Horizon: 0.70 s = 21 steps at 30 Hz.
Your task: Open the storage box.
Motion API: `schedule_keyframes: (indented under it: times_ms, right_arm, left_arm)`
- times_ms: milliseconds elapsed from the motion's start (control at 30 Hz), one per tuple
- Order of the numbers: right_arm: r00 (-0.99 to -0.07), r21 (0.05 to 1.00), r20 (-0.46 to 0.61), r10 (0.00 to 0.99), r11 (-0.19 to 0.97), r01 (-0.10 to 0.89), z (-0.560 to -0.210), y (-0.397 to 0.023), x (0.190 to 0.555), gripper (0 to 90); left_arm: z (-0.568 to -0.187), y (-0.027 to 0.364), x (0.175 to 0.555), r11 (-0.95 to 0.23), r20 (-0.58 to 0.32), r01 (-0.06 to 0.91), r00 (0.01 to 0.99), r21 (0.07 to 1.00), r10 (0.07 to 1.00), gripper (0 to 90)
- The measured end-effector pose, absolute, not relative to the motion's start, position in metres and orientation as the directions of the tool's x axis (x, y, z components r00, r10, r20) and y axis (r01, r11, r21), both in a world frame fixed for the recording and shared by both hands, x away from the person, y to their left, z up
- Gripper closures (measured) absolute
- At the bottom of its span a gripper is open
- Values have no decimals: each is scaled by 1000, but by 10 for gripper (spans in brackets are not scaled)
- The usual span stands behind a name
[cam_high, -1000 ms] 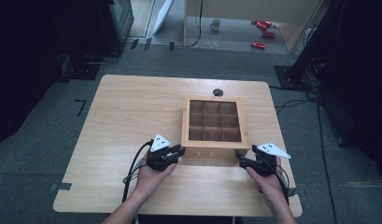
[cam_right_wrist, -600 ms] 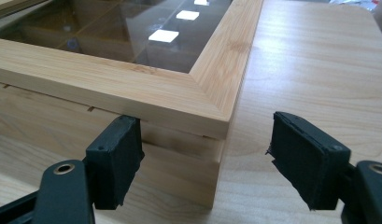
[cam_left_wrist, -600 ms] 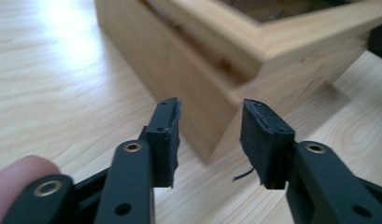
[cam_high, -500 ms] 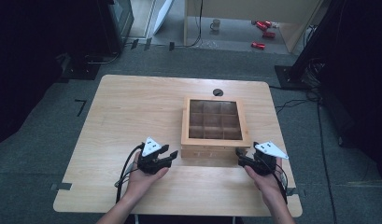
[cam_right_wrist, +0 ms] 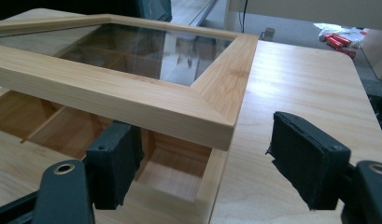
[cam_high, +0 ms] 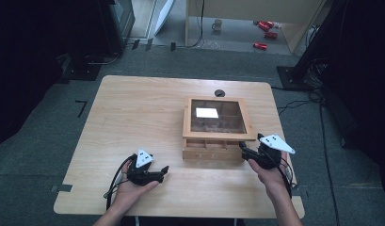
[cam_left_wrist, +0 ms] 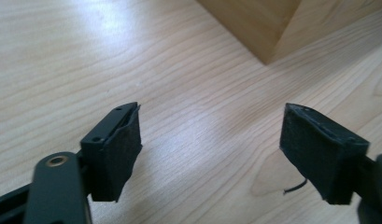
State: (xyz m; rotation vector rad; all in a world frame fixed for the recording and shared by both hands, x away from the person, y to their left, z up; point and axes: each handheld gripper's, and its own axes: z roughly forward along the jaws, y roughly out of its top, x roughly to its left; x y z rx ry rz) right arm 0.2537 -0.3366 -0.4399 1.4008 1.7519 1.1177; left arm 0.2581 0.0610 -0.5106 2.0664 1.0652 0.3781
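A shallow wooden box [cam_high: 212,149] with several compartments sits right of the table's centre. Its glass-paned lid [cam_high: 216,134] is tilted up at the front, leaving a gap above the base. My right gripper [cam_high: 243,151] is at the box's front right corner and stands open. In the right gripper view its left jaw reaches under the raised lid frame [cam_right_wrist: 132,100], above an empty compartment [cam_right_wrist: 172,173], while the right jaw stays outside the box. My left gripper [cam_high: 164,172] is open over bare table, left of the box, whose corner [cam_left_wrist: 261,28] shows ahead of the open left gripper [cam_left_wrist: 209,154].
A round cable grommet [cam_high: 220,93] lies behind the box near the table's far edge. The wooden table [cam_high: 133,117] is bare to the left. On the floor beyond stand a mug [cam_high: 218,24] and red cans [cam_high: 264,29].
The lid's front edge has come up off the box beside the right gripper. My left gripper has drawn back from the box, toward the table's front left.
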Motion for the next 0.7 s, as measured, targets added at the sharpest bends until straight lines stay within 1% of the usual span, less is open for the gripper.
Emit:
schedule_keyframes:
  times_ms: [200,367,400,467,700]
  right_arm:
    - [-250,905,30,968,80,417,-428,-337,260,258]
    - [-255,913,7,967,98,397,-414,-338,268,258]
    - [-256,913,5,967,100,396,-412,-338,270,258]
    - [-257,915,-5,966,108,389,-406,-339,274,258]
    - [-265,923,1,964,101,372,-391,-341,289,262]
  left_arm:
    - [-517,58,259,-377,-62,588,591,716,804,184]
    - [-519,52,256,-399,-19,569,590,719,807,167]
    - [-519,50,256,-420,4,561,597,713,802,160]
    - [-519,50,255,-425,6,562,599,710,801,146]
    - [-519,50,256,-416,-4,565,597,713,803,147]
